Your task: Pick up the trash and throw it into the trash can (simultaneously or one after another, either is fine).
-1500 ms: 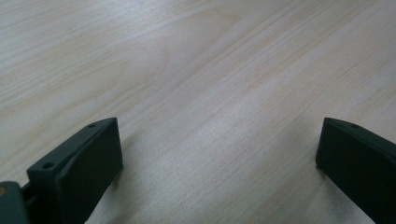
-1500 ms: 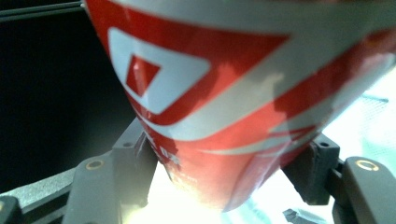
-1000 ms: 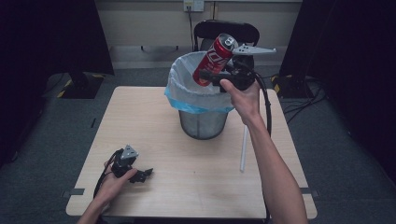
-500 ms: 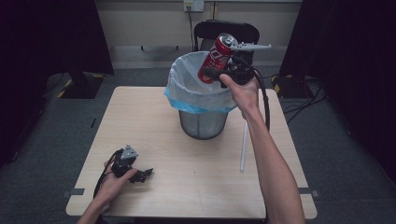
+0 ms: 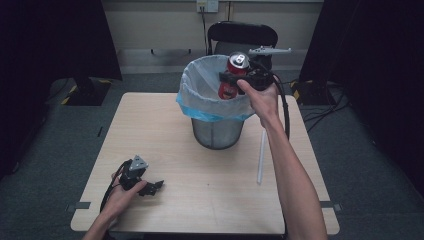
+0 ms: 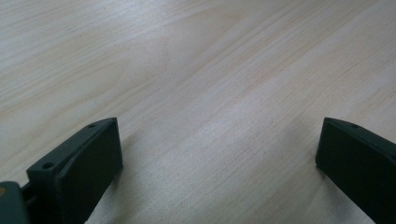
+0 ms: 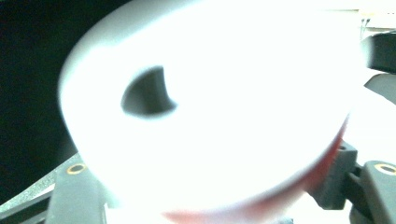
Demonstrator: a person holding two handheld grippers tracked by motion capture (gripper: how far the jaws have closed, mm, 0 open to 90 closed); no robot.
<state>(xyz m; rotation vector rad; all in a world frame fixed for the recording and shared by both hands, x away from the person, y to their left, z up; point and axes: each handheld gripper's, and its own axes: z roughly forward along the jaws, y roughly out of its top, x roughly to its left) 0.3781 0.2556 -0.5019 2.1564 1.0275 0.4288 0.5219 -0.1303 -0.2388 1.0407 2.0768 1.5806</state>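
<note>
- High view: the right tongs point(image 5: 235, 80) have the red can point(image 5: 233, 75) between their jaws, upright above the lined bin point(image 5: 216, 107) at the table's point(image 5: 165, 125) far edge. The jaws have just been opening; whether the pads grip, I cannot tell. The drop looks nearly done; only the release is left.
- Left gripper view: the left tongs point(image 6: 212, 154) stand wide and empty over bare table.
- Right gripper view: the can's blurred top sits between the jaws.
</note>
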